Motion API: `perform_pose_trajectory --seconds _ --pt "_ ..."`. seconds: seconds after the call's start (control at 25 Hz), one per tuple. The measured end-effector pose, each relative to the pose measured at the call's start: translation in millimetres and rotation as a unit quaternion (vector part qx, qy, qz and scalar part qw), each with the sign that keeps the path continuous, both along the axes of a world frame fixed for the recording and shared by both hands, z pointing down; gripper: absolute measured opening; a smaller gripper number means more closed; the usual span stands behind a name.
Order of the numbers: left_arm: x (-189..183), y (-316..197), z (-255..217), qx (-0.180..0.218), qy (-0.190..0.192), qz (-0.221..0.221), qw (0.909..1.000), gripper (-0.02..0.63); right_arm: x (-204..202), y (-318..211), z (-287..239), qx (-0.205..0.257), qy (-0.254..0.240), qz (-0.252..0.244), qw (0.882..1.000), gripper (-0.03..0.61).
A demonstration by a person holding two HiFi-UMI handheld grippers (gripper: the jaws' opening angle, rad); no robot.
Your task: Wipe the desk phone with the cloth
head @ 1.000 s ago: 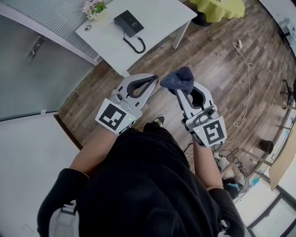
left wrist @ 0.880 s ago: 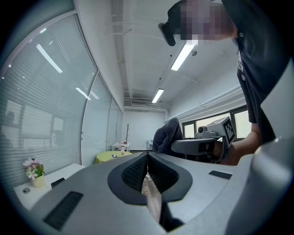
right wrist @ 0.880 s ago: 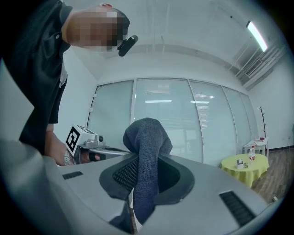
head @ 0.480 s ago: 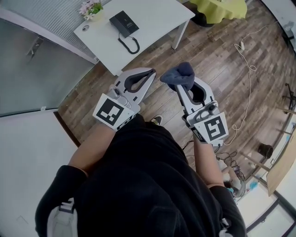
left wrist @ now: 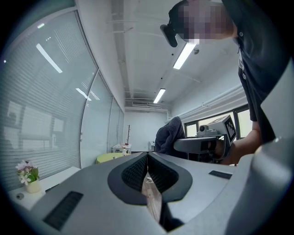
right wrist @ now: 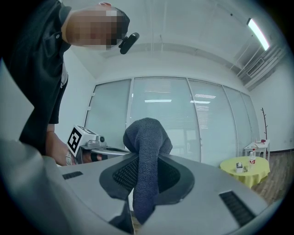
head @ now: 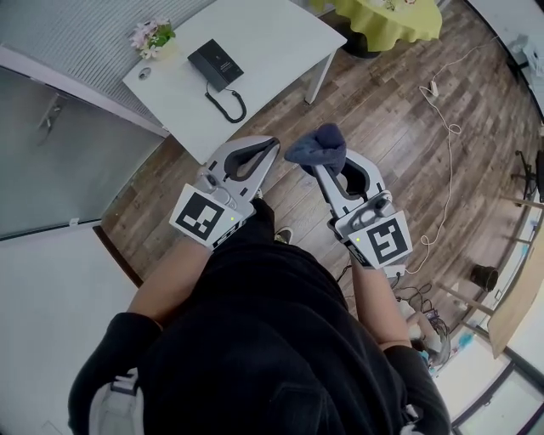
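Observation:
A black desk phone (head: 215, 64) with a coiled cord (head: 224, 103) sits on a white table (head: 272, 42) at the upper left of the head view. My right gripper (head: 313, 160) is shut on a dark blue cloth (head: 317, 148), which bunches above the jaws (right wrist: 146, 137). My left gripper (head: 270, 146) is shut and holds nothing (left wrist: 148, 158). Both are held in front of the person's body over the wooden floor, well short of the table. The cloth (left wrist: 168, 134) also shows in the left gripper view.
A small flower pot (head: 150, 38) and a round disc (head: 144, 74) stand on the table beside the phone. Left of it runs a glass partition (head: 59, 170). A yellow-green round table (head: 382, 17) is at the top. A white cable (head: 450, 136) trails across the floor at right.
The view has shifted: the table and phone now sit lower and further left in the head view. Both grippers keep their hold and stay side by side.

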State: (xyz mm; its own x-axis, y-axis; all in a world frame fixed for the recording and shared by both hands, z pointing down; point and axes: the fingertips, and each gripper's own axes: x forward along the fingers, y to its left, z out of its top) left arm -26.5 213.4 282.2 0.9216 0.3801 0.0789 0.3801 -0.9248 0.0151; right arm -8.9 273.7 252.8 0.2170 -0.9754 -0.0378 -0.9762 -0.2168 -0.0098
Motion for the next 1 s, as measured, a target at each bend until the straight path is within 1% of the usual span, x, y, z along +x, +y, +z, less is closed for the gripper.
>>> perform_pose_trajectory --seconds 0.24,0.4,0.48,0.6,0.68,0.8,0.88,1.0 --pt "37.3 -40.3 -0.4 -0.013 0.006 -0.003 0.9999 0.011 32.0 -40.3 1.3 -0.017 -0.001 -0.004 1.000 0.089" --pt "59.5 -70.0 1.5 -0.009 0.006 -0.002 0.9999 0.011 54.4 -71.4 5.6 -0.028 -0.008 -0.005 1.000 0.089" --pt "67.9 -87.2 4.1 -0.005 0.000 -0.007 1.0000 0.011 64.3 -88.0 5.3 -0.029 -0.009 -0.009 0.999 0.089" --pt "80.4 -113.2 3.9 -0.012 0.004 -0.012 0.9999 0.011 78.4 -115.2 4.7 -0.032 -0.010 -0.012 0.999 0.089" --pt "87.2 -130.2 4.3 -0.016 0.007 -0.017 0.9997 0.011 86.3 -133.9 3.2 -0.030 -0.014 -0.015 0.999 0.089" --pt "94.1 -154.3 11.0 -0.015 -0.004 -0.025 0.9996 0.011 94.7 -158.2 5.4 -0.031 -0.017 -0.021 0.999 0.089" --pt "98.6 -168.9 11.7 -0.019 -0.002 -0.031 0.9993 0.011 98.4 -172.7 8.4 -0.030 -0.022 -0.028 0.999 0.089" --pt "102.1 -188.0 15.3 -0.023 -0.002 -0.040 0.9989 0.011 100.1 -195.1 6.0 -0.016 -0.033 -0.047 0.998 0.089"
